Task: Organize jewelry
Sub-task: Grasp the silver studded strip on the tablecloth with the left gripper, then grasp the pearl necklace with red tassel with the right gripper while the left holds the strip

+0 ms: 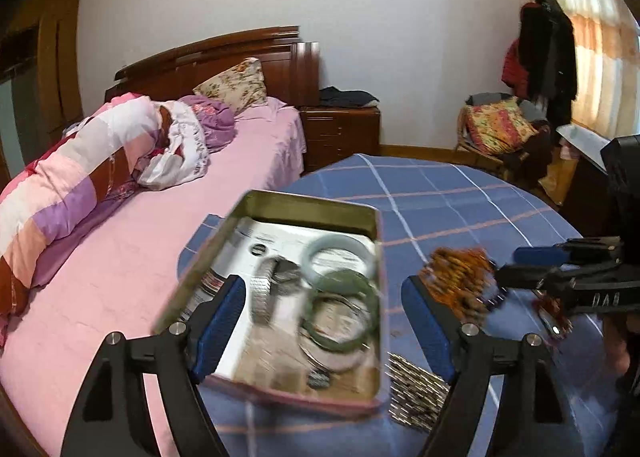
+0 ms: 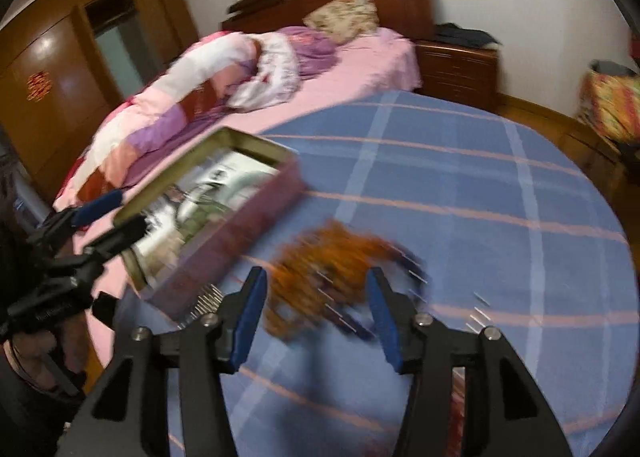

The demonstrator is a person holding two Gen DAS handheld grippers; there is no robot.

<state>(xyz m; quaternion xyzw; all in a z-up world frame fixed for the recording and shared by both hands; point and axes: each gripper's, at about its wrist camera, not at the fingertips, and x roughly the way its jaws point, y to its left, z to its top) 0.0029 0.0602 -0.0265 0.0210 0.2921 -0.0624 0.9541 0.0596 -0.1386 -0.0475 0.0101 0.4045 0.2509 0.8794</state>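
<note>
A bed with a pink sheet and a rolled striped quilt is seen behind a round surface covered in blue checked cloth. On that surface, at its edge toward the bed, an open rectangular tin is set; a pale bangle, a dark green bangle and a metal watch band are seen lying inside it on printed paper. Just beside the tin, a heap of orange beaded jewelry is seen on the cloth, blurred in both views. The left gripper is held with its jaws wide, the tin's near end between them, the pads not pressing on it. The right gripper is held over the cloth with its jaws partly apart, the bead heap just beyond its tips, nothing gripped. A small striped strip is seen by the tin's near corner.
</note>
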